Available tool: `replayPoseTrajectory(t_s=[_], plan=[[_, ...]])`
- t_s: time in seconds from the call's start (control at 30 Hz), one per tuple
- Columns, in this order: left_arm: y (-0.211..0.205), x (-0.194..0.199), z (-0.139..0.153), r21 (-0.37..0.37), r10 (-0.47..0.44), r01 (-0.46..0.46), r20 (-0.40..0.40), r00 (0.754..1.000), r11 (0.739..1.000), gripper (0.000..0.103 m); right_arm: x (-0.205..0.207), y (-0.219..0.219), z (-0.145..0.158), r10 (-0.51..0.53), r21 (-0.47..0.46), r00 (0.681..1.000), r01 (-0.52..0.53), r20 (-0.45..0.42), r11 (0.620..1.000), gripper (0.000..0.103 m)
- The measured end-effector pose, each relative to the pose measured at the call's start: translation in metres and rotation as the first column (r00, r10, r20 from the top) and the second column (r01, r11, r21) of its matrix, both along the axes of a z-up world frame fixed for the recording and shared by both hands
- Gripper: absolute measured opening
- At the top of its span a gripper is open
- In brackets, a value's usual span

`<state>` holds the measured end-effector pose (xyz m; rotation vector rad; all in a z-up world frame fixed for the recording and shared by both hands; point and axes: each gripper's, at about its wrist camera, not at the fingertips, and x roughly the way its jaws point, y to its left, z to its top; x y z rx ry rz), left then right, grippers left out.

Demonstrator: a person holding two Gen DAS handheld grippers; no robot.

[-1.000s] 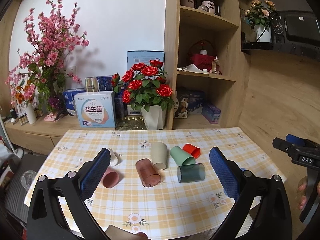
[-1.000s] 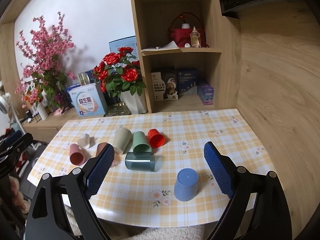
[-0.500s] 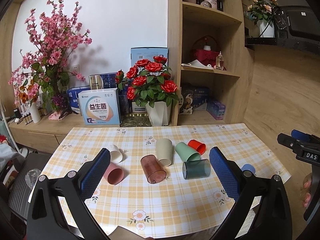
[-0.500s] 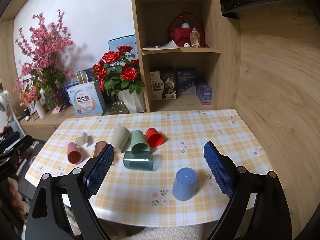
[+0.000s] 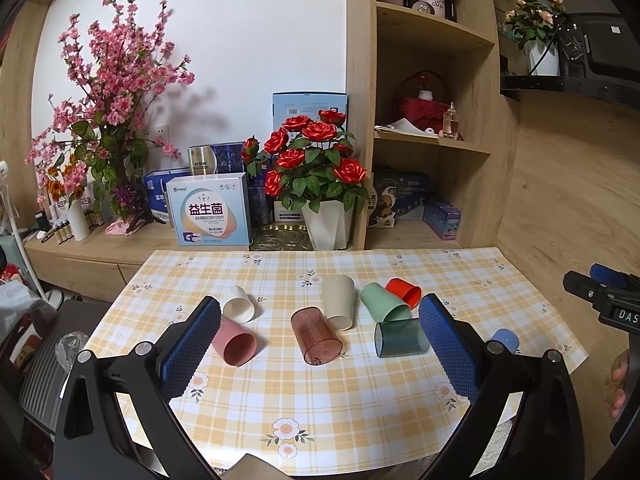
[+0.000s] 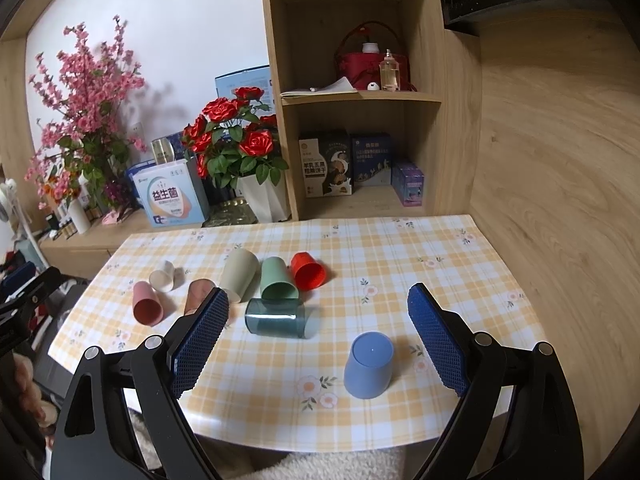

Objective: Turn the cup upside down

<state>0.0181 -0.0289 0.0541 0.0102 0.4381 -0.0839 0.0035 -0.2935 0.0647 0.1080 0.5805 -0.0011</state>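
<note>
Seven cups on the checked table (image 6: 400, 248), six on their sides and one upside down. Blue cup (image 6: 370, 364) mouth-down near the front edge, at about 5 o'clock from the teal cup (image 6: 276, 317), well apart from the rest. Teal cup on its side, just in front of the green cup (image 6: 277, 278). Red cup (image 6: 307, 271) at 3 o'clock of the green, close beside it; beige cup (image 6: 239, 274) at its 9 o'clock. Brown cup (image 5: 316, 335) lying mouth toward the camera, near the beige one. Pink cup (image 5: 234, 345) and white cup (image 5: 239, 304) at the far left, close together, white behind pink.

Left gripper (image 5: 318, 350) wide open, empty, above the table's near half, brown cup framed between the pads. Right gripper (image 6: 318, 340) also spread wide, gripping nothing, blue cup low between its fingers but clear of both. Roses (image 5: 316, 160) in a white pot at 12 o'clock behind the table.
</note>
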Motion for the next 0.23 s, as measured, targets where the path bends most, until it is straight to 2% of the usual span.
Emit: replayPoseTrajectory(t_s=[0.23], plan=[[0.0018, 0.0004, 0.0002, 0.002, 0.017, -0.017, -0.004, 1.000, 1.000, 0.097, 0.0009, -0.0008, -0.0035, 0.000, 0.001, 1.000, 0.000, -0.005, 1.000, 0.088]])
